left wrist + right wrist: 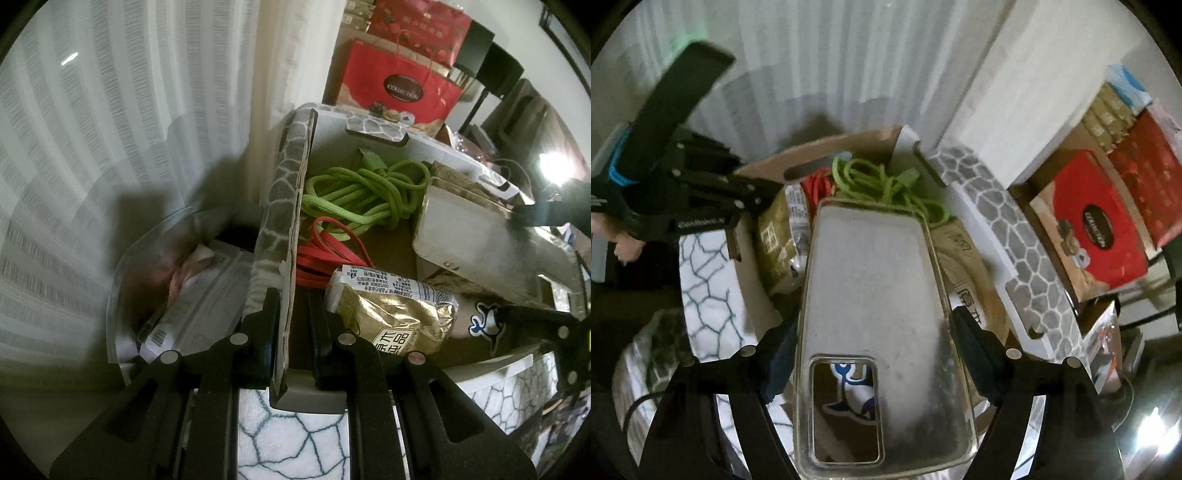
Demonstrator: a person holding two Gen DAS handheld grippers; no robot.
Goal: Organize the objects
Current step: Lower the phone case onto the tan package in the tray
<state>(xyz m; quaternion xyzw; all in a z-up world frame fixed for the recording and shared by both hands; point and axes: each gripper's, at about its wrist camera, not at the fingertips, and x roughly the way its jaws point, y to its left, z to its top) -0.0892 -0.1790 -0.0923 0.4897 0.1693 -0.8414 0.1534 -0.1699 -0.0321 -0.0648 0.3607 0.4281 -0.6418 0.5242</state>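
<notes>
Clear, scuffed plastic fills the right wrist view: a phone case [875, 332] sits between the fingers of the right gripper [875, 354], whose pads [975, 354] stand wide at its two long edges, so it appears to be held across its width, though whether the pads truly press on it is hard to tell. It hangs tilted above the open box [369, 127], a cardboard carton wrapped in grey stone-pattern paper. The left gripper [291, 343] is closed on the box's near side flap [284, 206], pinching the card and holding it upright. By my reading, the step in hand is stowing the case in the box while the other hand steadies the flap. The next move likely calls for lowering the case flat into the free space at the near right of the box and then letting the fingers part; it could snag on the cords or perch on the packets. Inside lie a gold foil snack packet [391, 314], a coiled red cable [325, 254], and farther back a tangled green cord [365, 188]. Just left of the box stands a clear bin [122, 288] of papers and wrappers. What the box rests on is hidden; no bench shows. Beyond hang pale striped curtains [110, 129], and at the far right red gift boxes [402, 81] are stacked.
</notes>
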